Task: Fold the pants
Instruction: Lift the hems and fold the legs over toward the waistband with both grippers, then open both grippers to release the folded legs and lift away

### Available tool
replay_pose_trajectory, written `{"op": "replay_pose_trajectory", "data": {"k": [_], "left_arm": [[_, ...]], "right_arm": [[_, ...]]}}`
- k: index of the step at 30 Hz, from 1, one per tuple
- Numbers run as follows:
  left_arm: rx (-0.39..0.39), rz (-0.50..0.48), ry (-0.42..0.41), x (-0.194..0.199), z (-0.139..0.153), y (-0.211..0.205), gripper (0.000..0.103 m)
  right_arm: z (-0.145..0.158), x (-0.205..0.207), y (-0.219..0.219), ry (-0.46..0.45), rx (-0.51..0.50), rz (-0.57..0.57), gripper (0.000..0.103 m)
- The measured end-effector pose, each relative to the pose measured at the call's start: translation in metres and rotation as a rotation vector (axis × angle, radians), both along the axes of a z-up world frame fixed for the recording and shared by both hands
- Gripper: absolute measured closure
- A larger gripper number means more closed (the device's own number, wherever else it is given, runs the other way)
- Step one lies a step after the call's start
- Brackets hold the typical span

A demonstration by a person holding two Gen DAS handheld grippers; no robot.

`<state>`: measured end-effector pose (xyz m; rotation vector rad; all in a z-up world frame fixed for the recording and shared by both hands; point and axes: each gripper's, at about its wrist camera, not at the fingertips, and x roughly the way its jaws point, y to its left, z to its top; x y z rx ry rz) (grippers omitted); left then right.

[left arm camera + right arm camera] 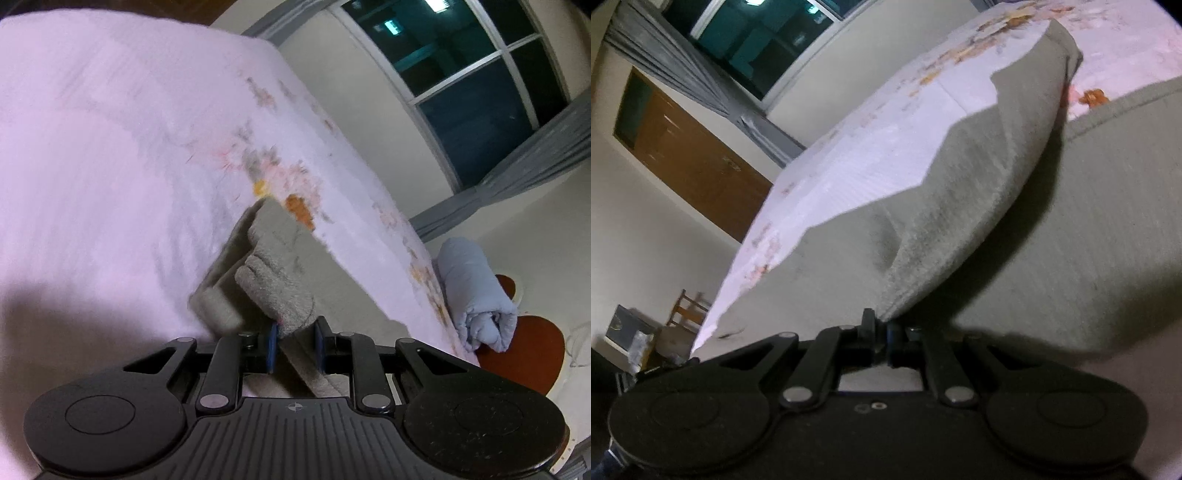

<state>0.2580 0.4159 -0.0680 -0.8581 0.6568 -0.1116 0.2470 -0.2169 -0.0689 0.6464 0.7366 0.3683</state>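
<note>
Two grips are seen on the same garment, w/ both hand-held tools clamped on cloth. The left gripper (294, 341) is closed on a thick bunched edge of the grey pants (280, 280); its blue pads (272, 345) are pressed against the wad from either side, so the jaws sit slightly apart only because of the fabric thickness. The right gripper (882, 338) is pinched fully shut on a thin corner of the pants (960, 206), and from that corner a flap is lifted clear of the bed, w/ a dark shadow cast on the layer below. The pants are spread on the pale pink bedsheet (110, 147), toward the side of the bed w/ the printed flowers. In both wrist views the cloth runs straight ahead and away from the jaws, so the long axis is judged to lie near-to-far from each tool, not across it. In the right view the lower layer lies to the right of the raised flap, approx. parallel to it. Neither hand can be called nearer; each is already at its hold. The fold is judged partly under way: the held edge would likely need to be carried far, along that axis, and laid flat. Risk: the thin right-hand corner could slip out.
</note>
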Motion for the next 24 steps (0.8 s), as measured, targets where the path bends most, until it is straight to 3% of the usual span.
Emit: {"op": "replay_pose_trajectory", "data": {"k": [2,6,14,17,18,20,22,24], "left_arm": [[0.004,-0.005,0.001,0.005,0.003,0.001,0.082],[-0.003,-0.008,0.07,0.005,-0.017,0.003,0.082],[-0.027,0.013,0.052,0.001,-0.024,0.002,0.082],[-0.026,0.005,0.071,0.006,-0.032,0.002,0.081],[-0.014,0.005,0.074,0.007,-0.032,0.002,0.078],[0.028,0.032,0.083,0.007,-0.03,0.0,0.049],[0.103,0.07,0.068,0.004,-0.022,-0.006,0.039],[0.168,0.134,0.073,-0.002,-0.011,-0.01,0.029]], "right_arm": [[0.001,0.0,-0.001,-0.012,-0.007,0.008,0.103],[-0.021,-0.004,-0.014,0.05,-0.02,0.014,0.103],[-0.005,-0.017,-0.036,-0.018,0.019,-0.017,0.103],[-0.02,-0.014,-0.035,0.043,-0.01,-0.004,0.103],[-0.027,-0.014,-0.036,0.051,0.001,-0.009,0.103],[-0.027,-0.013,-0.035,0.046,-0.001,-0.01,0.103],[-0.025,-0.013,-0.035,0.057,0.006,-0.019,0.103],[-0.016,-0.014,-0.035,0.053,0.001,-0.03,0.093]]}}
